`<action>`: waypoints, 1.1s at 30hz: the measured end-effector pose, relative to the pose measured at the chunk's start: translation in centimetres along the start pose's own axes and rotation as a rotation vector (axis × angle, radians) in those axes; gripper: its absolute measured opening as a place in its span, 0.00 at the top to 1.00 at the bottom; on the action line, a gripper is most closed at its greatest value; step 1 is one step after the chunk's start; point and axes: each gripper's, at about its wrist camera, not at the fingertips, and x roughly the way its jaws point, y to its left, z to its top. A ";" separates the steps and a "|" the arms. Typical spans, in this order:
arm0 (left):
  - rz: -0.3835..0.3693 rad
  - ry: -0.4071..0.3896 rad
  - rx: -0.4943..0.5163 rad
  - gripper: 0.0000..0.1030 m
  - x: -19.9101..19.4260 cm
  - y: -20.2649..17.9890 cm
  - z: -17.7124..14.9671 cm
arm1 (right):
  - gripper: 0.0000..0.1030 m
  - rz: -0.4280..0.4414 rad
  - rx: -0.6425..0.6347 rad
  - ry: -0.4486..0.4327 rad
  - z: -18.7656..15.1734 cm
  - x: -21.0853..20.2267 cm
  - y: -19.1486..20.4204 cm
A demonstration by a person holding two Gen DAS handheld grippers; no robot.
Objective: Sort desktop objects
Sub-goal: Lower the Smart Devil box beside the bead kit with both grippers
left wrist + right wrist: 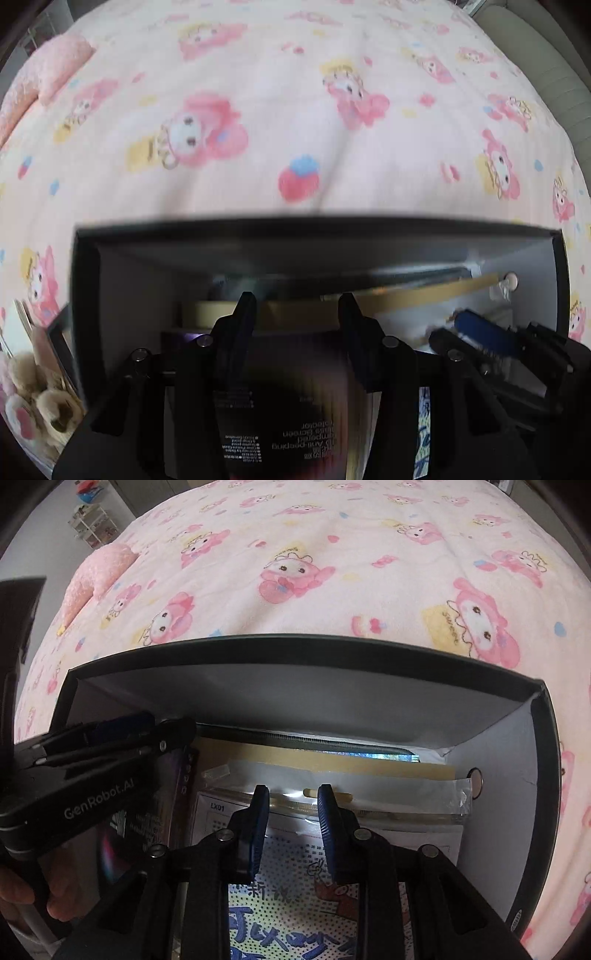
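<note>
A black box with white inner walls (332, 701) (122, 280) sits on a pink cartoon blanket. My left gripper (296, 304) (173, 723) points down into its left side, over a dark screen-protector package (291, 406) (166, 794) that lies flat and is wider than the finger gap. The right gripper (292, 794) (445, 328) hangs over a clear zip bag with a comic print (291, 904). Its blue pads (258, 830) stand narrowly apart and pinch nothing. Both grippers look open.
Further back in the box lie a beige flat piece (332, 764) (424, 295) and a shiny strip (369, 757). The right wall has a round hole (476, 781). A plush toy (48, 398) sits outside the box, and a pink pillow (99, 568) lies far left. A hand (22, 893) holds the left gripper.
</note>
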 end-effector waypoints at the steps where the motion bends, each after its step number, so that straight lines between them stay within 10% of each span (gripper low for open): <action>1: 0.001 -0.011 0.007 0.53 0.0 0.0 -0.3 | 0.77 -0.002 0.002 -0.002 -0.1 -0.1 -0.1; 10: -0.150 -0.125 -0.031 0.55 -4.4 0.3 -3.3 | 0.77 0.005 0.037 -0.092 -1.7 -3.6 -0.7; 17: -0.328 0.005 -0.029 0.56 -4.2 -0.7 -8.0 | 0.77 0.082 0.090 -0.050 -5.1 -5.5 -1.0; 33: -0.322 0.043 -0.025 0.56 -4.4 -2.4 -9.3 | 0.73 0.041 0.121 -0.038 -8.0 -5.6 -1.7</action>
